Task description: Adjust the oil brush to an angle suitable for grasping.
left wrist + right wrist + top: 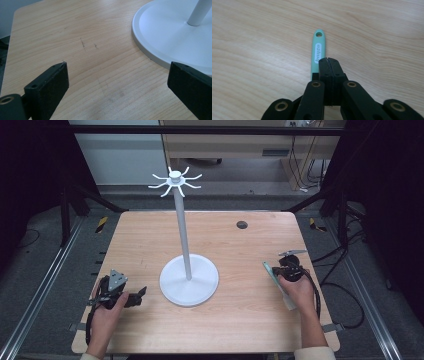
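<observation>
A white hanging stand (183, 227) with a round base (162, 32) and a ring of hooks at its top rises from the middle of the wooden table (235, 240). Left of the base, my left gripper (140, 296) (118, 66) lies low over the wood, open, nothing between its jaws. At the right, a utensil with a mint-green handle (269, 269) (319, 48) and a pale blade lies on the table. My right gripper (278, 274) (327, 60) is right over that handle, jaws shut pad to pad. The handle's holed end sticks out beyond the tips.
A small dark round cap (242, 224) sits in the tabletop at the back right. Black frame rails (50, 270) run along both sides of the table. Cables (345, 295) trail on the floor at the right.
</observation>
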Motion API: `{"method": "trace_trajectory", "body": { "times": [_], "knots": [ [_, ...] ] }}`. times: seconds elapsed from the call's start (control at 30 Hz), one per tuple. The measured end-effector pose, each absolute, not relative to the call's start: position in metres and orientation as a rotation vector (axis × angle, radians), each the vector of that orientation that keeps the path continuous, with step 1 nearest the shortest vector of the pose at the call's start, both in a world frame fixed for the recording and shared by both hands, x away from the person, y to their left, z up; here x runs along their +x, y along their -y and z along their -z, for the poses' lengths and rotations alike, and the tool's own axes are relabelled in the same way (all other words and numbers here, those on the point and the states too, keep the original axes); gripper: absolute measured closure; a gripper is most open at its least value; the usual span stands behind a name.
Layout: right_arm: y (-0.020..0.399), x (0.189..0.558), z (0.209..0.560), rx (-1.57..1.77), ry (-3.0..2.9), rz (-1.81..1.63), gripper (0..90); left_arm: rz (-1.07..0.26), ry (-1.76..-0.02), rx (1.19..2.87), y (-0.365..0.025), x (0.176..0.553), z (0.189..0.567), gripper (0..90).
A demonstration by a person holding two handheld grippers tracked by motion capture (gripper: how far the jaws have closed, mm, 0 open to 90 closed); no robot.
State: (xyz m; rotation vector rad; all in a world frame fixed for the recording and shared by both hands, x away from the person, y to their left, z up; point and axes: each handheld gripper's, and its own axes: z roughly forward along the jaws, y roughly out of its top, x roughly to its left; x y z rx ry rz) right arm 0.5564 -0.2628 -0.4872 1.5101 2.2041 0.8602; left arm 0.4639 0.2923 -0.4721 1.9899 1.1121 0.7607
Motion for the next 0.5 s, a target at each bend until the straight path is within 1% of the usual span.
{"method": "trace_trajectory", "body": {
  "times": [0.3,0.5],
  "knots": [
    [0.242,0.55,0.486,1.411,-2.358,-0.897,90.0,-0.759,-1.11,1.999,-0.293,0.464,0.472,3.2],
    [0.227,0.542,0.483,1.328,-2.432,-0.86,90.0,-0.759,-1.109,2.002,-0.292,0.463,0.472,3.2]
  ]
}}
